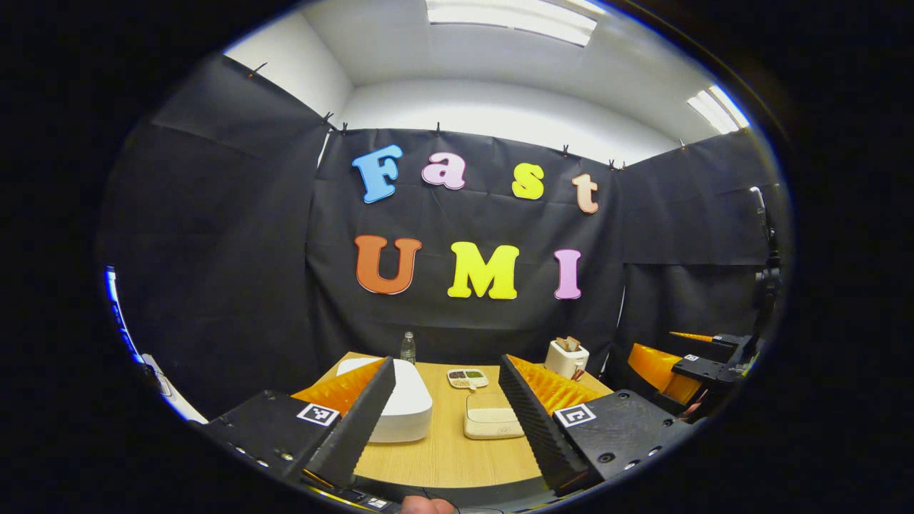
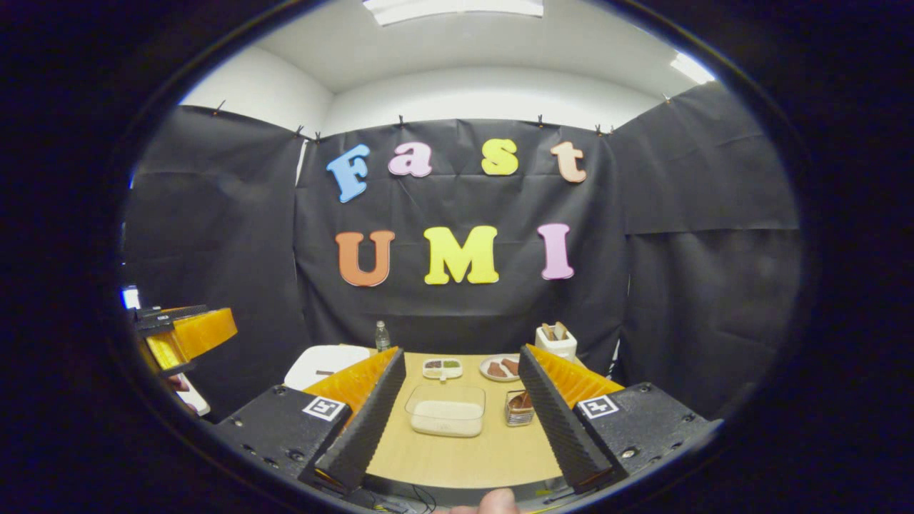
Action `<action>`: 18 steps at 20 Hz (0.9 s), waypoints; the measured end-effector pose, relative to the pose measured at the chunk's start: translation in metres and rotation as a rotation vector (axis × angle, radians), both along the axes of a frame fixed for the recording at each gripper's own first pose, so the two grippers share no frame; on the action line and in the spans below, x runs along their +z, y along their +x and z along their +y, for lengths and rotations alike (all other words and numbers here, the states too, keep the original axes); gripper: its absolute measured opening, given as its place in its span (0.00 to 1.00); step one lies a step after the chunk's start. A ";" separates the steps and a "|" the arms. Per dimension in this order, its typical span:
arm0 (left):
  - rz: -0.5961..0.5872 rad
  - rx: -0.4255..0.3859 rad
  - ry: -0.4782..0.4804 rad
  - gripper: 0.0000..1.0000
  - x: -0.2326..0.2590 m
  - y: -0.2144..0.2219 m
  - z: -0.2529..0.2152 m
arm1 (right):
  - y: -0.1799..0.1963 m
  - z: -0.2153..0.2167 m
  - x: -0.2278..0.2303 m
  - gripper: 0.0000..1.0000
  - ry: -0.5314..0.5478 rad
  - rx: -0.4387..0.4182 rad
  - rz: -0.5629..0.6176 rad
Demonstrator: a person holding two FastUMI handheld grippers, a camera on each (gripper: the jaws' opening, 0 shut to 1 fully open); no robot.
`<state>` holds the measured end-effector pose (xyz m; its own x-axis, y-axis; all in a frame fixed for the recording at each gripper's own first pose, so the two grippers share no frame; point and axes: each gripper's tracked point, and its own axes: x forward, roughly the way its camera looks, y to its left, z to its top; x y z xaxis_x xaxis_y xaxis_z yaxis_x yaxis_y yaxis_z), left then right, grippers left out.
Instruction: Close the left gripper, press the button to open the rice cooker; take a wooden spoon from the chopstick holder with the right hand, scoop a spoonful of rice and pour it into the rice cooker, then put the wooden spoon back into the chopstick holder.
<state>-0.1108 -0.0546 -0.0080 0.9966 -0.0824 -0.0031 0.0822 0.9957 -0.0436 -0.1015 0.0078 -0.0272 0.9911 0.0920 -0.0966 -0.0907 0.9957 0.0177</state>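
I held my left gripper (image 1: 446,410) wide open, short of the table (image 1: 446,457); the closed rice cooker (image 1: 400,400) sat at the table's left side. I judged I should shut the jaws fully before pressing its button. My right gripper (image 2: 457,410) was also wide; the chopstick holder (image 2: 556,343) stood at the table's far right corner

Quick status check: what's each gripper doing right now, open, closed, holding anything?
Left gripper: open, holding nothing, above the near table edge.
Right gripper: open, holding nothing.
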 end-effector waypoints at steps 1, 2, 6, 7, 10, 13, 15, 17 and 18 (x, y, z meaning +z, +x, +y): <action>-0.002 -0.001 -0.005 0.94 -0.001 -0.005 -0.003 | -0.007 -0.001 0.001 0.99 0.007 -0.002 -0.006; -0.009 0.005 -0.008 0.94 0.000 -0.010 -0.003 | -0.012 -0.001 0.002 0.99 0.014 0.000 -0.008; -0.057 0.033 -0.011 0.94 0.010 -0.023 0.001 | -0.024 0.000 -0.005 0.99 -0.002 0.015 0.002; -0.063 0.031 -0.008 0.94 0.010 -0.025 0.000 | -0.025 -0.002 -0.005 1.00 -0.001 0.012 0.001; -0.054 0.019 0.001 0.94 0.007 -0.026 -0.008 | -0.028 -0.004 -0.008 1.00 0.006 0.016 0.014; -0.048 0.009 0.008 0.94 0.005 -0.026 -0.014 | -0.027 -0.007 -0.010 1.00 0.016 0.012 0.017; -0.041 0.008 0.016 0.94 0.002 -0.025 -0.015 | -0.025 -0.008 -0.015 1.00 0.021 0.019 0.029; -0.043 0.009 0.024 0.94 0.006 -0.030 -0.021 | -0.021 -0.011 -0.013 1.00 0.026 0.017 0.029; -0.042 0.010 0.025 0.94 0.005 -0.029 -0.021 | -0.020 -0.012 -0.013 1.00 0.027 0.018 0.028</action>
